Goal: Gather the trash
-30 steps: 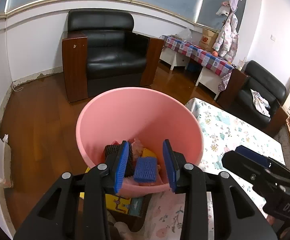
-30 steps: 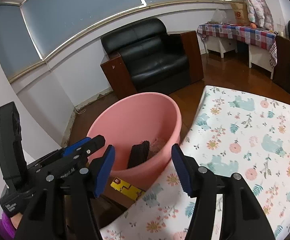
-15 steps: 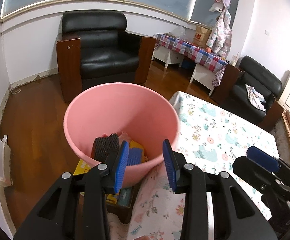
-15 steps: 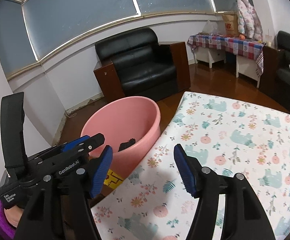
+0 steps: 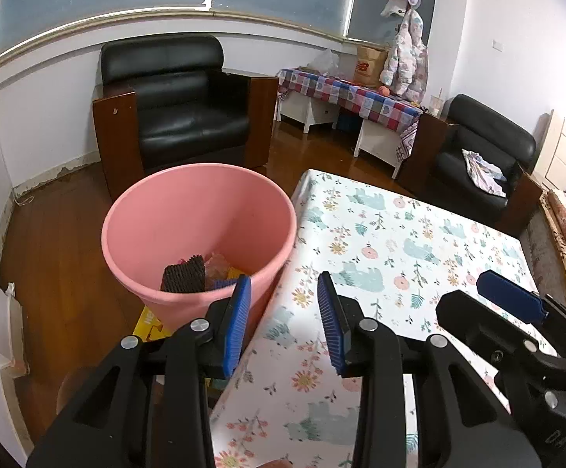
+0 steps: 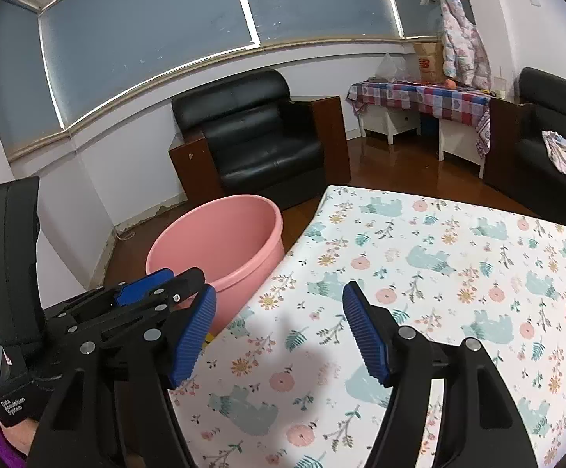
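Floral tablecloth (image 6: 458,273) shows no trash. Both grippers, left (image 5: 284,321) and right (image 6: 279,331), have withdrawn from the bin (image 5: 201,234), fingers spread, empty; trash (image 5: 183,275) lies inside, ahead-left of the left fingers. Collection looks finished.

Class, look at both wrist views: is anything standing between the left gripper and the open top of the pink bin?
Nothing visible does. The left gripper is open and empty at the table edge, and the bin sits just ahead beside that edge, its mouth uncovered, with scraps already at the bottom.
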Demonstrator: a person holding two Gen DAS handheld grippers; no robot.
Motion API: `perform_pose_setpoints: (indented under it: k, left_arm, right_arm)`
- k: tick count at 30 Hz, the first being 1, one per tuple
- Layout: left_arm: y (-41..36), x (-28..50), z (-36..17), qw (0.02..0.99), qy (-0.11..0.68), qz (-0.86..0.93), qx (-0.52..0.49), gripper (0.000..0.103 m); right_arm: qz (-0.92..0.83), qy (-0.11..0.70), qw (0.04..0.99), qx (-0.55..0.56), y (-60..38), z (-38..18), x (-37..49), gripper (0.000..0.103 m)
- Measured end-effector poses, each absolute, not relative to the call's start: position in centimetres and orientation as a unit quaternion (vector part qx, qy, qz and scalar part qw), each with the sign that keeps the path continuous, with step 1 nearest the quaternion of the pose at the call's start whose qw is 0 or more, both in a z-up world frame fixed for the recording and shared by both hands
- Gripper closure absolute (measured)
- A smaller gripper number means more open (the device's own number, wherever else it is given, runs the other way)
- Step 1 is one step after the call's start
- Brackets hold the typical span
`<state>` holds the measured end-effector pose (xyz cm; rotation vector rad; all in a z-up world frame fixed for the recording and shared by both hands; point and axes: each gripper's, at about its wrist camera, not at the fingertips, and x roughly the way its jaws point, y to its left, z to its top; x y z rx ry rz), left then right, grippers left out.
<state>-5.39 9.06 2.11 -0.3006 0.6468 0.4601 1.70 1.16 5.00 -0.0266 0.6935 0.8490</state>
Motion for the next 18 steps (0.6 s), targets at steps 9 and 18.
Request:
perform_pose_setpoints:
  k: [9,18]
  left_arm:
    - [6.8,-5.4,2.1,0.916,0.314,0.211,-0.134,0.067]
    - [5.3,-5.4,2.2,0.92,0.309,0.205,-0.124,0.067]
  right_arm:
    - [0.381,0.327,0.865,-0.011,-1.4,5.1,1.5,0.036]
    - [0.364,0.323,0.874,-0.008,-3.3,5.1,1.3,0.036]
